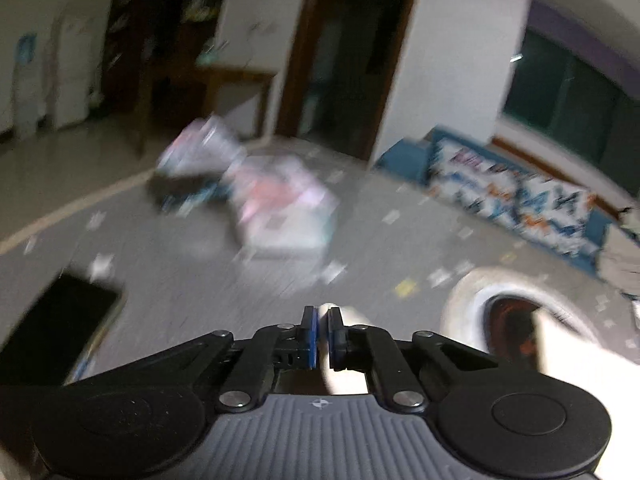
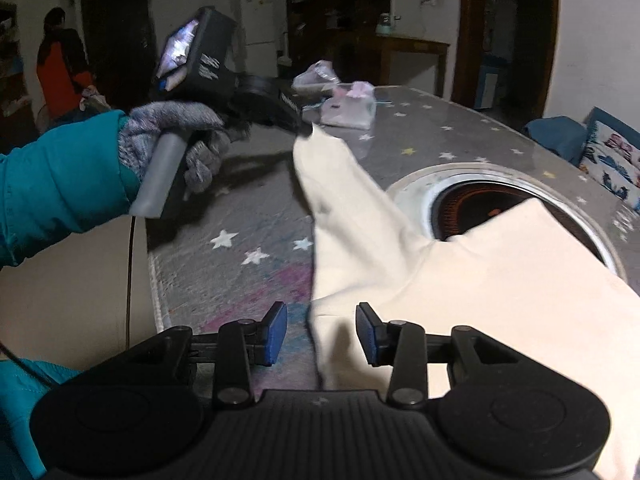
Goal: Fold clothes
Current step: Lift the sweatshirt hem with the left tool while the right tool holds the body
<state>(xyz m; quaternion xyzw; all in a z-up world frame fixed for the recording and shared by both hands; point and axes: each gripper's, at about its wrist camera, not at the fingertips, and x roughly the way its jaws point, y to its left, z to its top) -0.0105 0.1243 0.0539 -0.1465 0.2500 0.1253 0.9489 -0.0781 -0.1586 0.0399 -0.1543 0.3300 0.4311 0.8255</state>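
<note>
Cream fabric garment [image 2: 460,280] lies on the right near part of the worktop [image 2: 260,208], which carries a grey cloth printed with stars. One corner of the garment is lifted toward the far left and pinched in the left tool [image 2: 304,128], whose jaws are closed on it; the left wrist view shows the same tool [image 1: 322,336] with cream cloth between its blue pads. Right tool [image 2: 321,334] hovers over the near garment edge, jaws apart, gripping nothing. Garment partly covers a round recessed heater [image 2: 480,208]. Pale folded items [image 2: 348,106] sit far. No writing is legible; the left view is motion-blurred.
</note>
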